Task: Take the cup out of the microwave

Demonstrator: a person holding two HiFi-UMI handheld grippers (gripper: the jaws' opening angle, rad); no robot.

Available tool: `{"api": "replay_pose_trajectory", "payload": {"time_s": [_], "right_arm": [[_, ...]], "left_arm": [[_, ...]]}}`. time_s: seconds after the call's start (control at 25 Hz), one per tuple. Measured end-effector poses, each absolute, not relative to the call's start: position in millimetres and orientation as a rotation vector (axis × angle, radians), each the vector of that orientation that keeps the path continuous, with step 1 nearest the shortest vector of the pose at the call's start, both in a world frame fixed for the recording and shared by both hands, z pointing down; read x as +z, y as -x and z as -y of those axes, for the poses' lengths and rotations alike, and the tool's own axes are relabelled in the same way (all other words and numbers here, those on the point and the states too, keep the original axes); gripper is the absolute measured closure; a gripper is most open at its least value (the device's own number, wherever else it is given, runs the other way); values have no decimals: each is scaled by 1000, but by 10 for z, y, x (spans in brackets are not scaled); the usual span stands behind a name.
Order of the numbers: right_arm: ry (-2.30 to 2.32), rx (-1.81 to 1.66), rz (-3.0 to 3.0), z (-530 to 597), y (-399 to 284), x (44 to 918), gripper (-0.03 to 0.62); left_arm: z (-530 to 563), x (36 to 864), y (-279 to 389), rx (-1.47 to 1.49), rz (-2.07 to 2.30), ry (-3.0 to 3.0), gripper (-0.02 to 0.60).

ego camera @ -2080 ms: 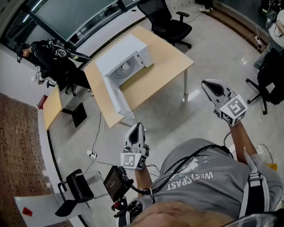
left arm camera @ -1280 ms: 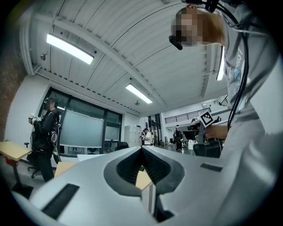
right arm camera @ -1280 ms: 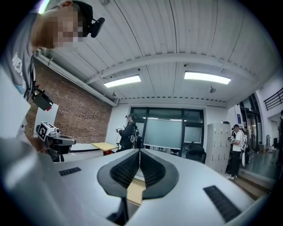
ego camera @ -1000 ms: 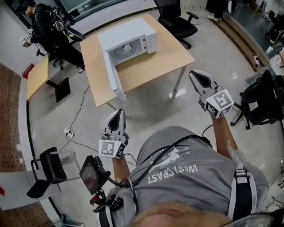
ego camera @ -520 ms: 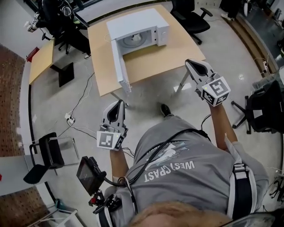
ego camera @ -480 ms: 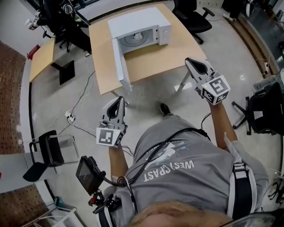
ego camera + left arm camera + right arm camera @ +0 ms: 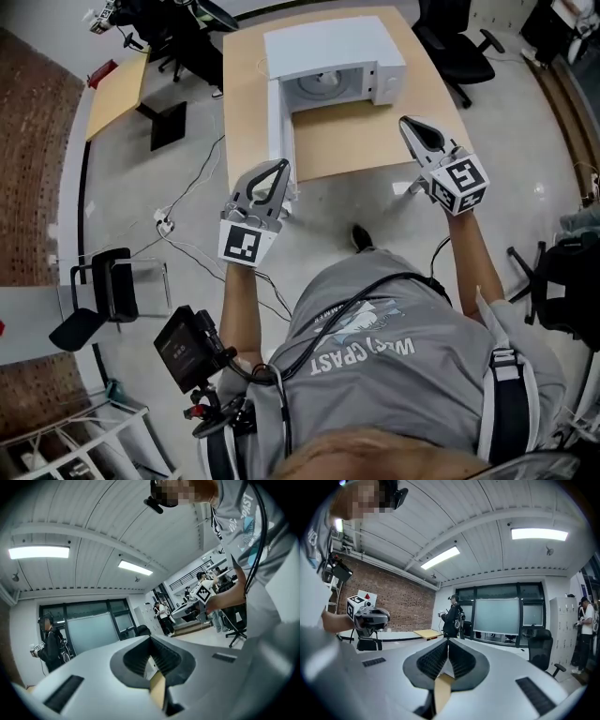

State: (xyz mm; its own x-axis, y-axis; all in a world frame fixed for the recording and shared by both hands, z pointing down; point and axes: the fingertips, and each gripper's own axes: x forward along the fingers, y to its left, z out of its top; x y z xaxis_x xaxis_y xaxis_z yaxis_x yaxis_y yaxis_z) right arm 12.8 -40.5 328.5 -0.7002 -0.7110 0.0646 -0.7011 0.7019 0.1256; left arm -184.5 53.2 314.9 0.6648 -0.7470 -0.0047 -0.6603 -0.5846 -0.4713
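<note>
At the left, the left gripper (image 7: 278, 167) points level in front of the person, its two jaws together and nothing between them. In the head view its tips lie over the lower end of the open door (image 7: 277, 112) of a white microwave (image 7: 328, 42), which stands on a wooden table (image 7: 375, 141). Inside the microwave a round plate (image 7: 323, 86) shows (the cup is too small to make out there). At the right, the right gripper (image 7: 407, 124) shows against the near part of the table, its jaws closed too, holding nothing
</note>
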Motion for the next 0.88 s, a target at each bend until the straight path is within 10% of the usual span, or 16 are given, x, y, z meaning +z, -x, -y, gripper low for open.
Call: {"api": "replay_pose_trajectory", "payload": {"time_s": [0.88], "right_arm": [[-880, 37, 2725, 3038, 598, 4497, 582]], "left_arm": [[1194, 3213, 1978, -197, -1502, 2502, 538]]}}
